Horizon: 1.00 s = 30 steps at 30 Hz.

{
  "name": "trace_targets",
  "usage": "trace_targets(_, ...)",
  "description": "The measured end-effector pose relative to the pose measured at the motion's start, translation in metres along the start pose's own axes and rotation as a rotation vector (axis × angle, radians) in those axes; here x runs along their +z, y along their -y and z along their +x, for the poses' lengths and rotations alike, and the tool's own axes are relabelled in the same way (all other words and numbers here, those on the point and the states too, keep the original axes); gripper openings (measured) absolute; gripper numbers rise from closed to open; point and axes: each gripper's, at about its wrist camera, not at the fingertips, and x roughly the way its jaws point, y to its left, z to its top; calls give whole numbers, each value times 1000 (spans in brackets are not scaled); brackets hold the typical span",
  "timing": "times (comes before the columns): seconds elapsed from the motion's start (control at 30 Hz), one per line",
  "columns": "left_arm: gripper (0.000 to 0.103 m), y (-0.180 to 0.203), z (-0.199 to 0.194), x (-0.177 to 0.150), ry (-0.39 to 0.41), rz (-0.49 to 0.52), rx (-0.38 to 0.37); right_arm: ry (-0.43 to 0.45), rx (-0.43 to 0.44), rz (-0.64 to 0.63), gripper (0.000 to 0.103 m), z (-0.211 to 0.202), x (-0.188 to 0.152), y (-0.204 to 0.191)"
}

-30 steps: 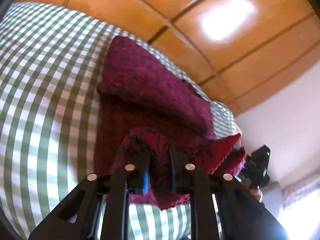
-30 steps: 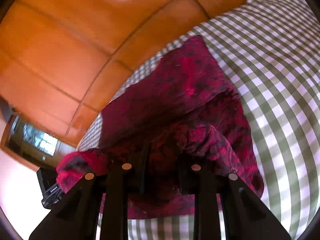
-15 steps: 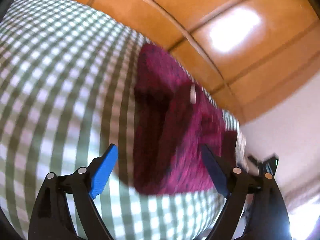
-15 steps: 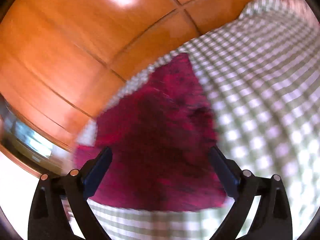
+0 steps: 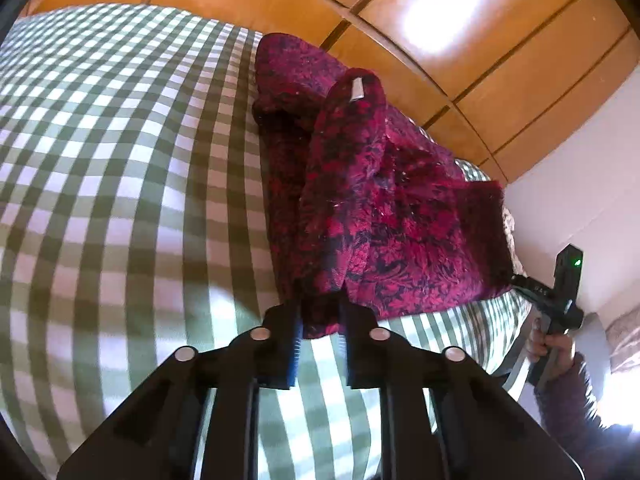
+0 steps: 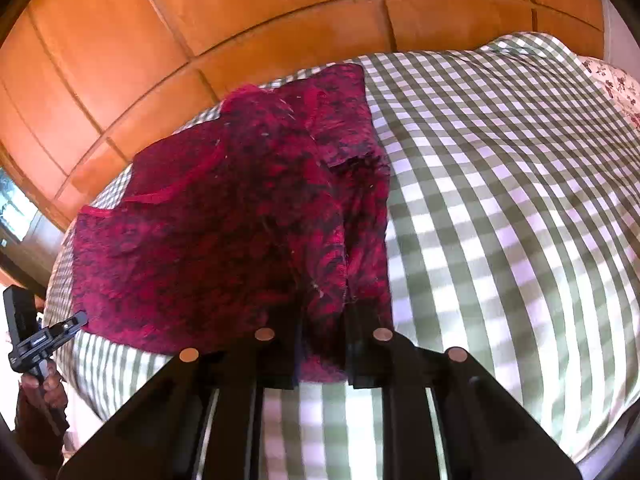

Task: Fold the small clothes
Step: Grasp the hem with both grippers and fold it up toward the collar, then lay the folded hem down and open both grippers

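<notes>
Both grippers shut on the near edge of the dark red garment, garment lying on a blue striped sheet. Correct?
One thing is off: the sheet is green and white checked, not blue striped, as both wrist views show. The rest holds: the left gripper and the right gripper are each shut on the near edge of the dark red garment.

Bright daylight, glare on wood panels point(image 5: 444, 12); fisheye bending

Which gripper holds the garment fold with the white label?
The left gripper: the red garment fold it pinches runs up to the white label; the right gripper's fold shows none.
</notes>
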Motion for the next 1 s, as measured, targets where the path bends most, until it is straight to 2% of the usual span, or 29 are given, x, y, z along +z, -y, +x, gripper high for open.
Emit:
trace_targets(0.2, 12, 9, -25, -24, -14, 19, -23, -11, 51, 28, 13, -33, -27, -6)
trace_targets(0.37, 12, 9, -58, -58, -42, 14, -39, -68, 124, 53, 13, -64, -65, -1)
trace_targets(0.47, 12, 9, -76, -88, -73, -9, -42, -115, 125, 54, 13, -78, -91, 3)
trace_targets(0.53, 13, 14, -78, -100, -90, 10, -13, -132, 117, 48, 13, -80, -100, 4)
trace_targets(0.6, 15, 18, -74, -100, -103, 20, 37, -130, 59, 25, 23, -78, -101, 0)
trace_targets(0.63, 22, 20, -74, -98, -99, 26, 66, -118, 24, 15, 27, -77, -99, -2)
trace_targets(0.67, 35, 21, -74, -94, -86, 29, 88, -92, -7, 0, 39, -78, -94, -7)
trace_targets(0.7, 42, 24, -69, -85, -65, 31, 106, -73, -16, -14, 54, -78, -90, -10)
trace_targets(0.73, 52, 27, -71, -79, -32, 41, 133, -33, -40, -45, 59, -80, -84, -19)
trace_targets(0.8, 54, 35, -67, -64, 7, 82, 191, 23, -68, -89, 74, -80, -76, -32)
trace_targets(0.83, 56, 36, -68, -63, 13, 97, 205, 58, -76, -118, 78, -79, -72, -42)
trace_targets(0.9, 67, 43, -63, -50, 42, 125, 262, 101, -72, -175, 84, -74, -68, -63)
trace_targets(1.0, 73, 57, -56, -39, 91, 199, 369, 106, -63, -263, 90, -57, -69, -89)
